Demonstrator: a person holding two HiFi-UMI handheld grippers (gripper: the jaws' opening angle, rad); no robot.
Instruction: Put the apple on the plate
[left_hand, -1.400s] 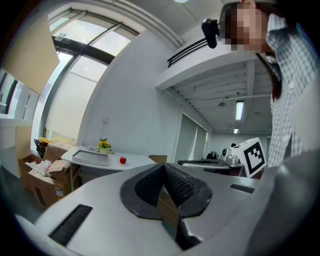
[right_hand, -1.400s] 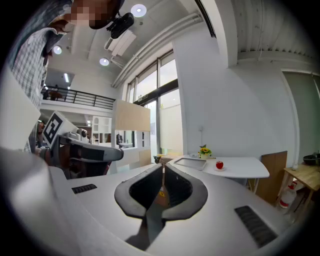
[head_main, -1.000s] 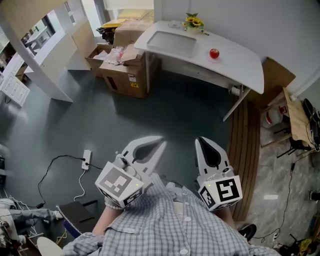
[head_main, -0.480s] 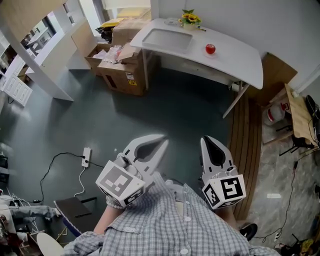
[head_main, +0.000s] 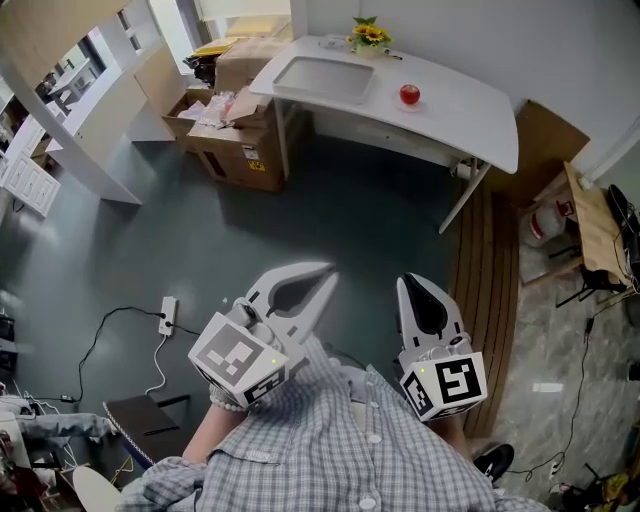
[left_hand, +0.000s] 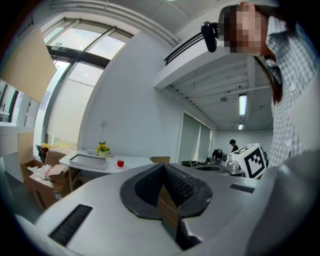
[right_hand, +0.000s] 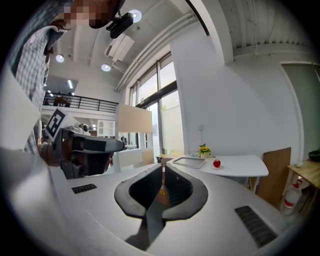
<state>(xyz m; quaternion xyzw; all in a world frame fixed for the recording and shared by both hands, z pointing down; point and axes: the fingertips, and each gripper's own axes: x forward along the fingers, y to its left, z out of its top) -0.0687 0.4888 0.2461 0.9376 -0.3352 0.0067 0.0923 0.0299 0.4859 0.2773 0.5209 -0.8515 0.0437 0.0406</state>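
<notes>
where the apple (head_main: 409, 95) lies: on the white table (head_main: 470, 120) at the far side of the room, well apart from both grippers; whether a small dish lies under it cannot be told.
tray (head_main: 322, 78): shallow, rectangular and pale, on the same table to the apple's left, apart from it.
flowers (head_main: 366, 33): a small yellow bunch at the table's back edge, beyond the tray.
cardboard boxes (head_main: 232, 135): open, on the dark floor (head_main: 330, 220) beside the table's left end.
left gripper (head_main: 322, 272): held low in front of the person's checked shirt (head_main: 340, 440), jaws pressed together with nothing between them, pointing toward the table.
right gripper (head_main: 410, 283): just beside the left one, likewise closed and empty; in its own view the apple shows beyond the jaw tips, off to the right.
marker cubes (head_main: 237, 362): one at the rear of each gripper, close to the shirt.
power strip (head_main: 167, 316): white, on the floor left of the left gripper.
</notes>
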